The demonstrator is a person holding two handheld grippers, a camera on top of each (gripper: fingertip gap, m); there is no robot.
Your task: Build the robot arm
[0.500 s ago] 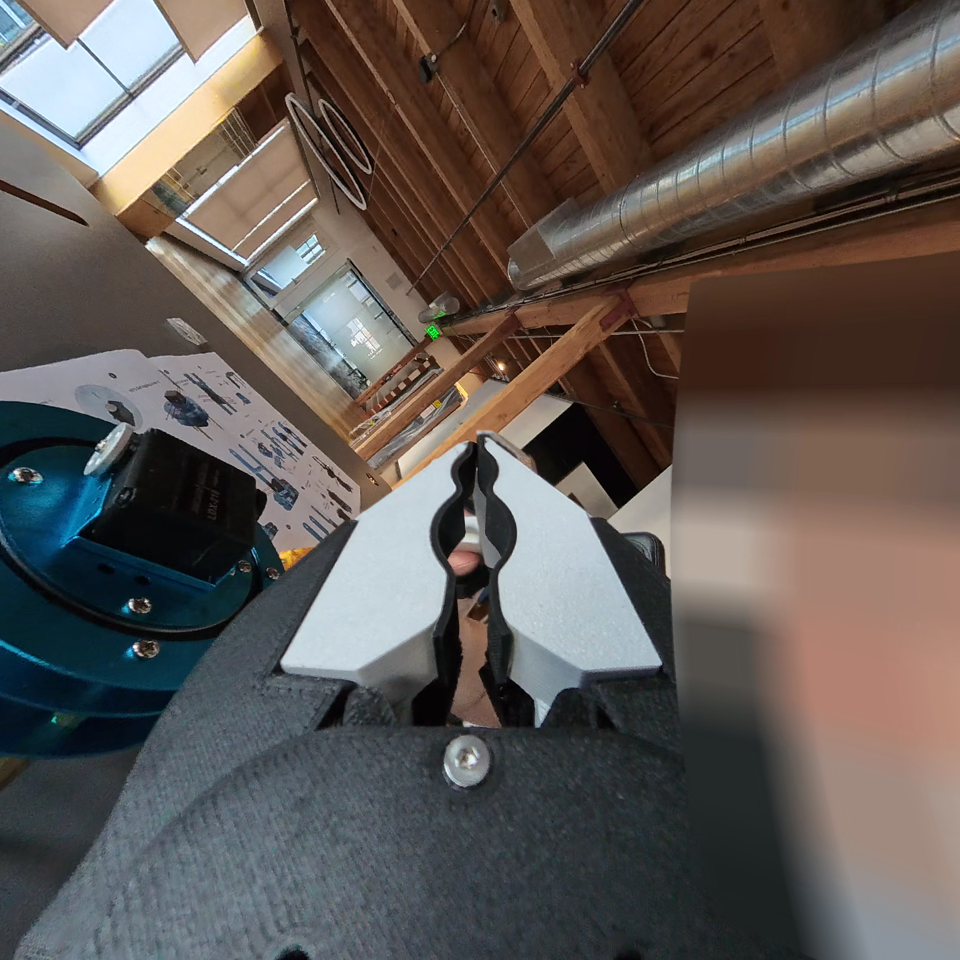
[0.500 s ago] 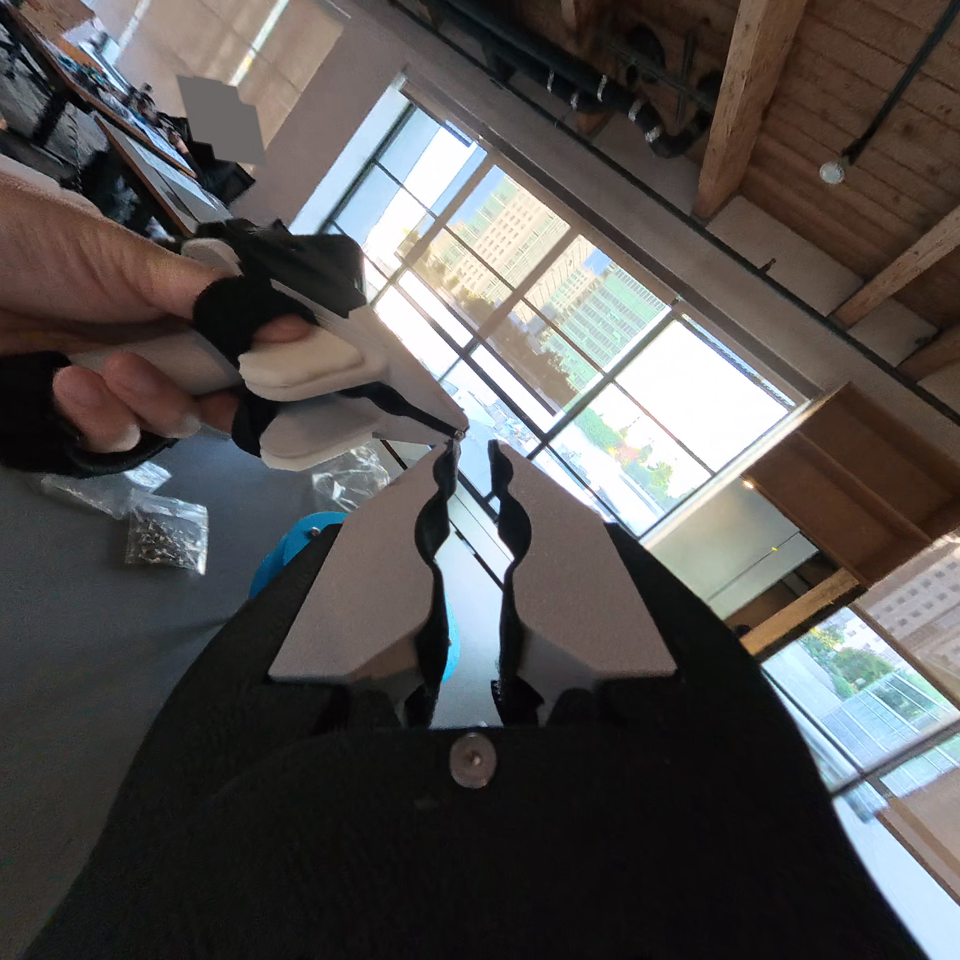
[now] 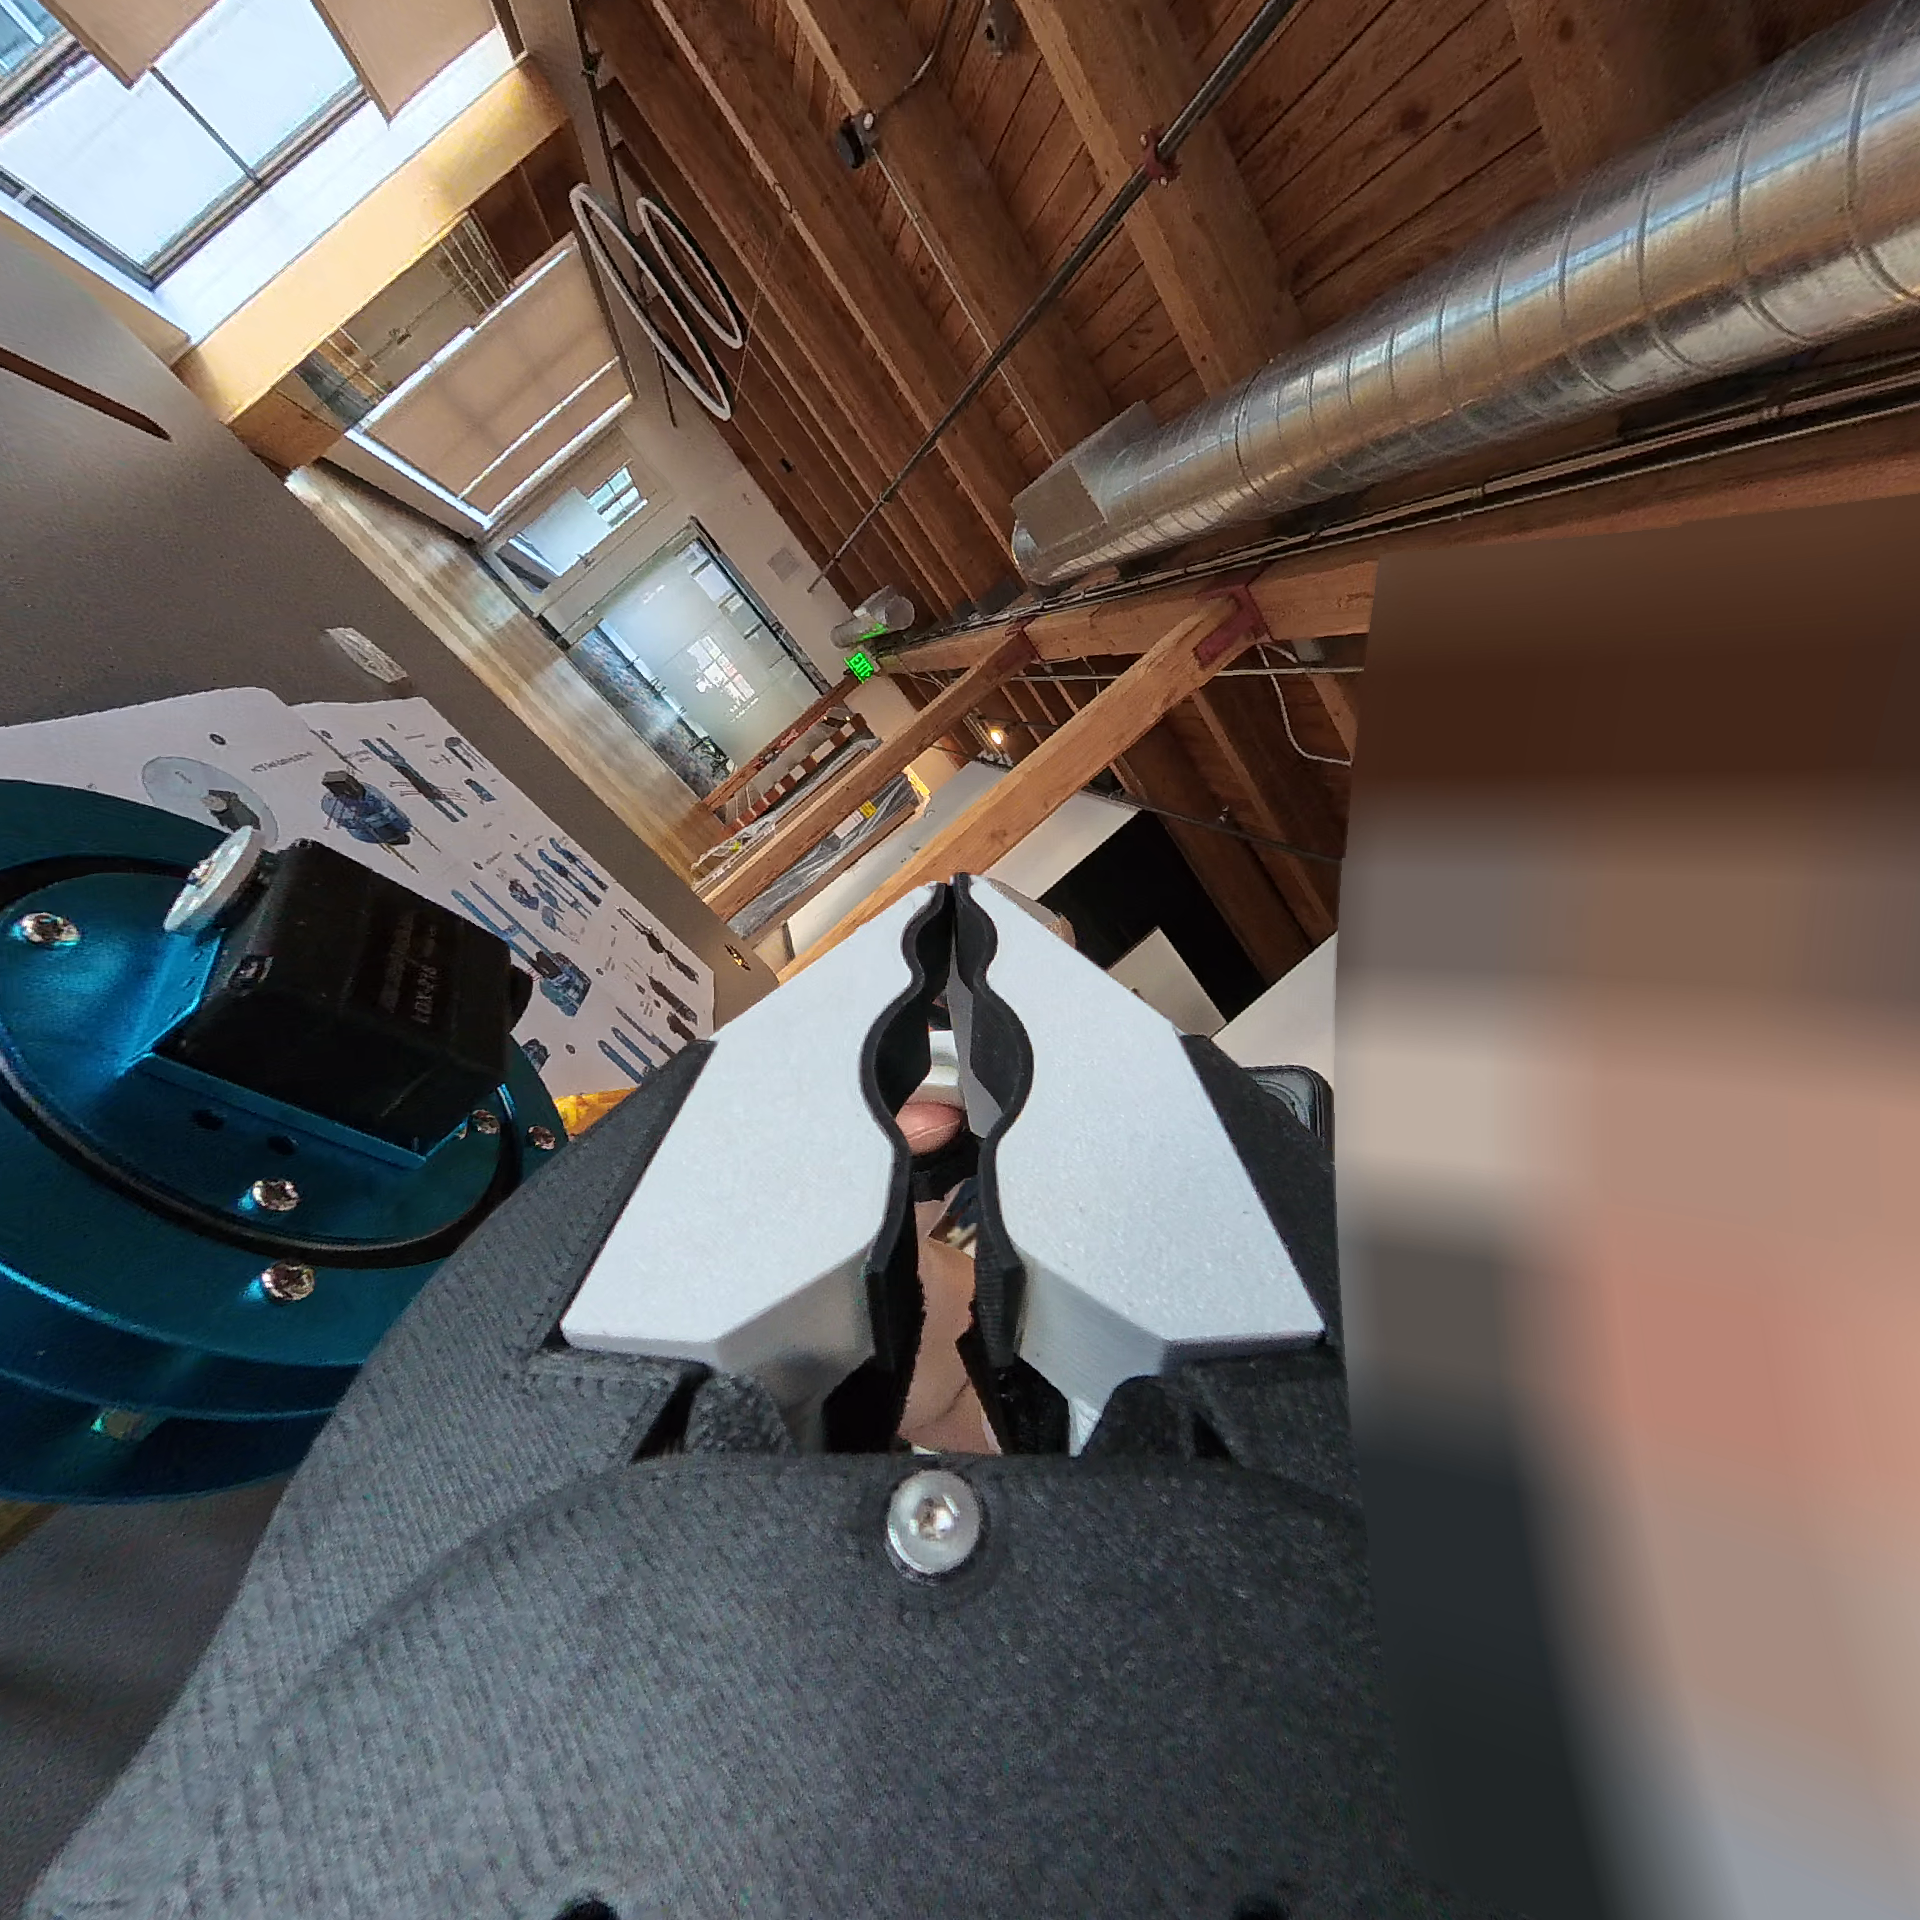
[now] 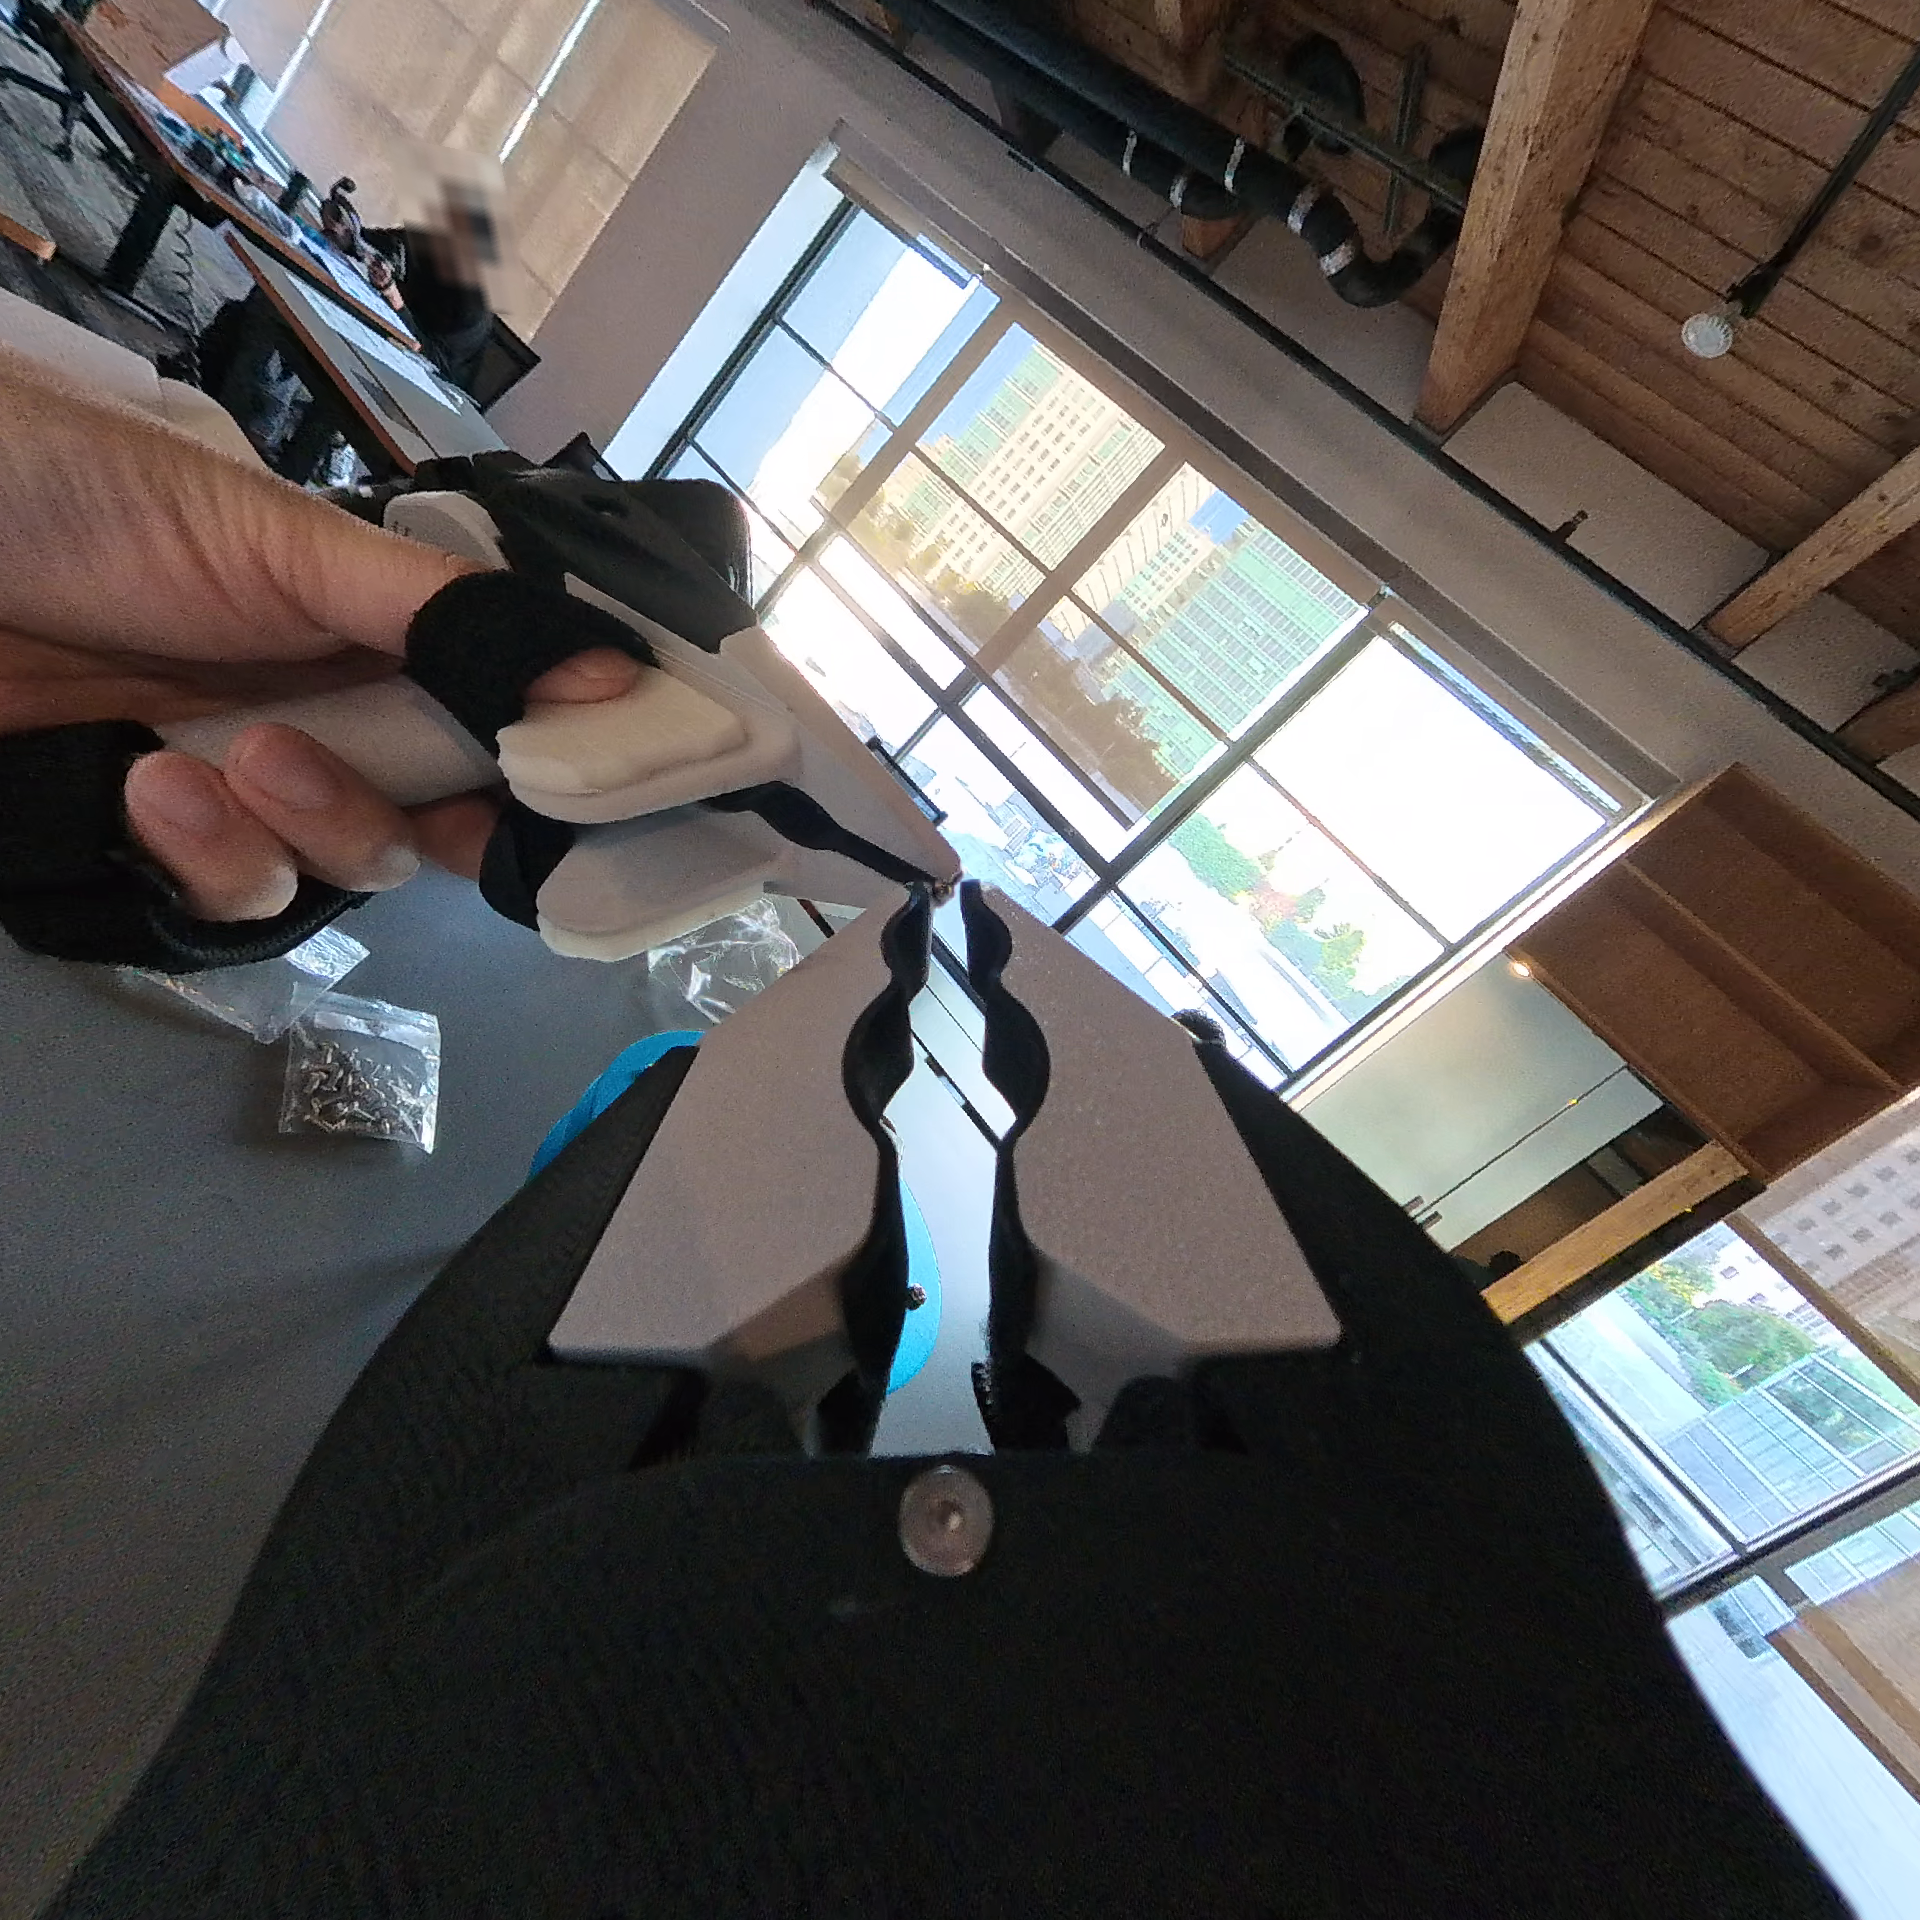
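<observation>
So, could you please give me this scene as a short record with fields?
Left gripper: shut, pointing up toward the ceiling; blue round base with black servo beside it.
Right gripper: slightly open, tips at the left gripper's tip.
Between the tips: tiny screw-like piece; whether it is gripped, cannot tell.
Table: grey; bag of screws, printed sheet.
Hand: holds the left gripper.

Bright daylight from big windows [image 4: 1143,665] (backlit, glaring), sharp focus, strong wide-angle edge distortion
</observation>
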